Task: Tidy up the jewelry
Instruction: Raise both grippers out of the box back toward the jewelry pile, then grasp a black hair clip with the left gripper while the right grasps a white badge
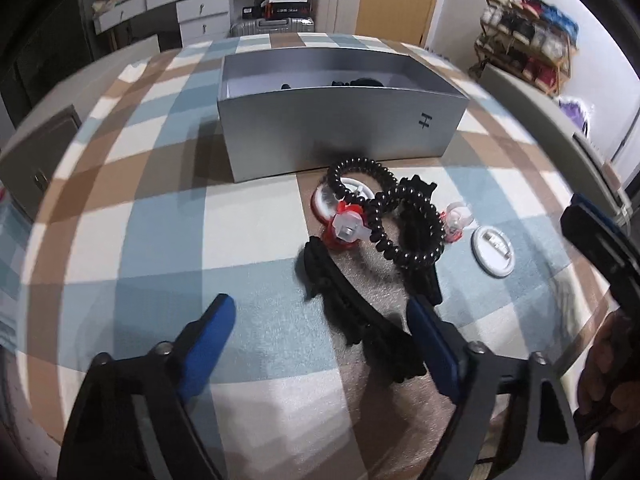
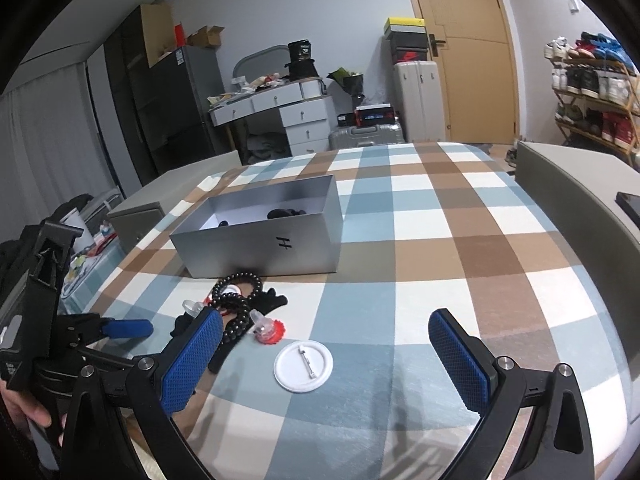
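Note:
A silver open box point(image 1: 340, 136) stands on the checked table, with dark items inside; it also shows in the right wrist view point(image 2: 260, 248). In front of it lies a pile: two black bead bracelets point(image 1: 400, 216), a black hair clip point(image 1: 352, 312), red-and-clear plastic pieces point(image 1: 346, 230) and a white pin badge point(image 1: 493, 251). My left gripper point(image 1: 324, 320) is open, low over the hair clip. My right gripper point(image 2: 326, 344) is open, just above the white pin badge point(image 2: 303, 366), with the bracelets point(image 2: 238, 300) to its left.
The checked cloth point(image 2: 440, 240) covers the table. Grey chair backs stand at the right edge point(image 2: 580, 208) and left edge point(image 2: 136, 220). A white drawer desk, suitcases, a wooden door and a shoe rack line the far wall.

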Available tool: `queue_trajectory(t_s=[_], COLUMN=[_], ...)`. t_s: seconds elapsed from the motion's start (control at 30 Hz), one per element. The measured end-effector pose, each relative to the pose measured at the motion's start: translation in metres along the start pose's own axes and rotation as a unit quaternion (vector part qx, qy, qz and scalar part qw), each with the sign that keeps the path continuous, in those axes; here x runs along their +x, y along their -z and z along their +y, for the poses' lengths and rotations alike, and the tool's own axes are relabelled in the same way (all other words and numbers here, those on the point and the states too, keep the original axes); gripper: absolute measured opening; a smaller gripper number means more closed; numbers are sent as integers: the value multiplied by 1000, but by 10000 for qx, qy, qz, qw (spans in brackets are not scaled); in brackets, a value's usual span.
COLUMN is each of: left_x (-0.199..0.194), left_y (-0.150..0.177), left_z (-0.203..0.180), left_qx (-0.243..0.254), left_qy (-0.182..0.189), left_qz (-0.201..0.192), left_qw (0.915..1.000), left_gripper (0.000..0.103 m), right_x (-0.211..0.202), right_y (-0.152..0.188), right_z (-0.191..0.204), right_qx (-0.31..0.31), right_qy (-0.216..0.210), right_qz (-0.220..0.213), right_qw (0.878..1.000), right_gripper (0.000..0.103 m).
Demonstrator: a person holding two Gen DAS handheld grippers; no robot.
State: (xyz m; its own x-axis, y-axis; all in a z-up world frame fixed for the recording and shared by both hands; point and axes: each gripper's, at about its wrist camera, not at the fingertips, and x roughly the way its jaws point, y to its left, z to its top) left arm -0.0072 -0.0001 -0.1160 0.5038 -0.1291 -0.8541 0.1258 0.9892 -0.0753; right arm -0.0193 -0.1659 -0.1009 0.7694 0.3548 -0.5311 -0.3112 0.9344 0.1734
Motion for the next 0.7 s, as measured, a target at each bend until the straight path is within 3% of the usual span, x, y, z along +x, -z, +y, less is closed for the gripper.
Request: queue_trajectory(t_s=[0.07, 0.13, 0.27, 0.33, 0.7], left_x=[-2, -3, -6, -7, -13], left_y=[0, 0, 2, 2, 3], left_z=[-2, -6, -6, -4, 6], left_qx=[64, 199, 360, 382, 441], left_qy=[52, -83, -93, -82, -150], left_qz=[26, 43, 77, 91, -57], left_qw=[10000, 9998, 9993, 9992, 9989], left_gripper=[68, 44, 27, 11, 10], right_x=[-1, -1, 3, 8, 23], right_y=[0, 1, 1, 3, 16], right_z=[0, 1, 1, 0, 6], right_qx=[-33, -81, -125, -113, -303], right_qy=[27, 30, -10, -94, -161], right_qz=[-7, -7, 150, 341, 933], right_qw=[10000, 10000, 9998, 9993, 9950], right_gripper=[103, 103, 103, 103, 91])
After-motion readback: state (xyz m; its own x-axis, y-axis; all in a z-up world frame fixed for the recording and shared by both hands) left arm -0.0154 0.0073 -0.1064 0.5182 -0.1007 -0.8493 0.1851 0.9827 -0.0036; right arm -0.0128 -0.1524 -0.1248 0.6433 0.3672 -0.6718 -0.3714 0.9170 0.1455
